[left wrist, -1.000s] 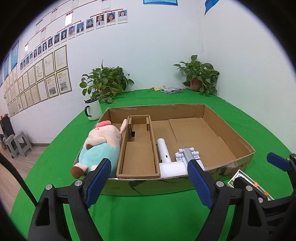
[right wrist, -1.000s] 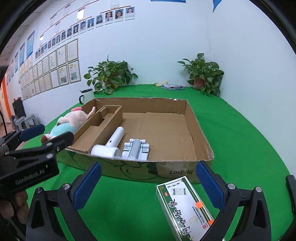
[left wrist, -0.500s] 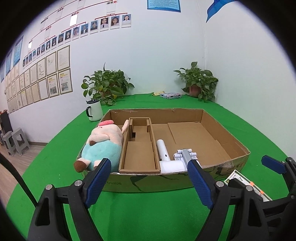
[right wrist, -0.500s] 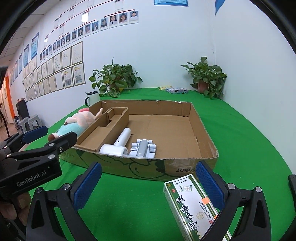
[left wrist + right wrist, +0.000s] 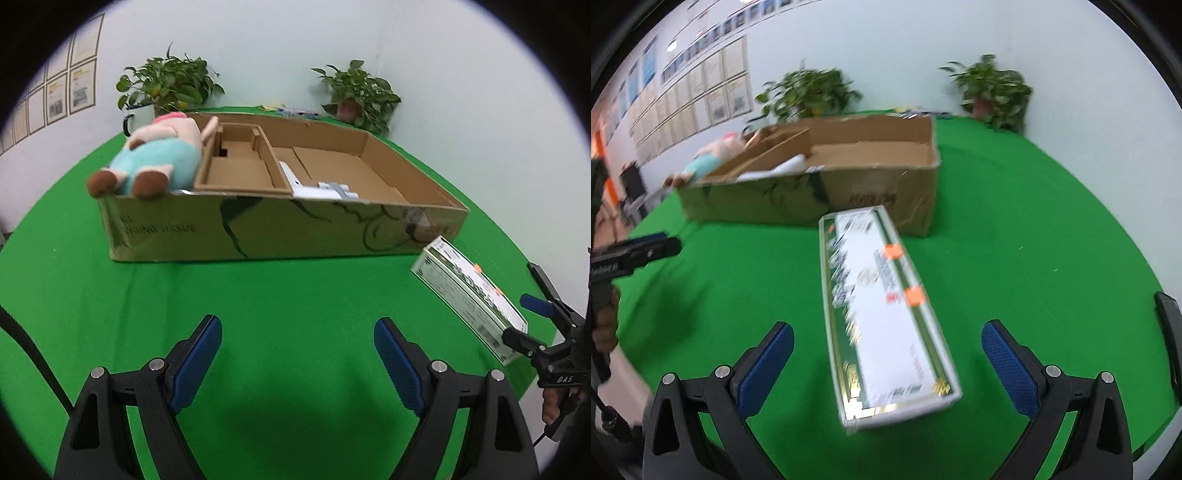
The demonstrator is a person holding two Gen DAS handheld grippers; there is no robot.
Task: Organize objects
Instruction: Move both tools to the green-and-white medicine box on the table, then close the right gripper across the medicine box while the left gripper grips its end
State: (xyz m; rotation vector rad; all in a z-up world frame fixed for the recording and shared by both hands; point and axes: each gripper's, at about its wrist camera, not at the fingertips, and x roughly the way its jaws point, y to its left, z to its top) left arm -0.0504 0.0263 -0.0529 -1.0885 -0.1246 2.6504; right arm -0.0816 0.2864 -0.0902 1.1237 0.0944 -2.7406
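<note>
Long glossy white-green carton [image 5: 882,314] lies flat on green felt surface [image 5: 1034,229], just before corrugated cardboard box [image 5: 871,184]. Right claw [image 5: 886,363] apart, straddling carton's near end, untouched. Left claw [image 5: 297,360] apart, empty. Plush toy [image 5: 155,162] in box.

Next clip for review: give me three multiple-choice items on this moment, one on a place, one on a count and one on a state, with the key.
1. Where is the long green-and-white box?
A. inside the cardboard box
B. on the green cloth, outside the cardboard box
C. on the plush toy

2. How many potted plants stand at the back wall?
A. one
B. two
C. four

3. How is the right tool?
A. open, nothing gripped
B. shut on the plush toy
C. shut on a mug

Key:
1 B, it lies on the cloth before the cardboard box.
2 B, one plant left, one right.
3 A, its pads stand clear of the long box.
</note>
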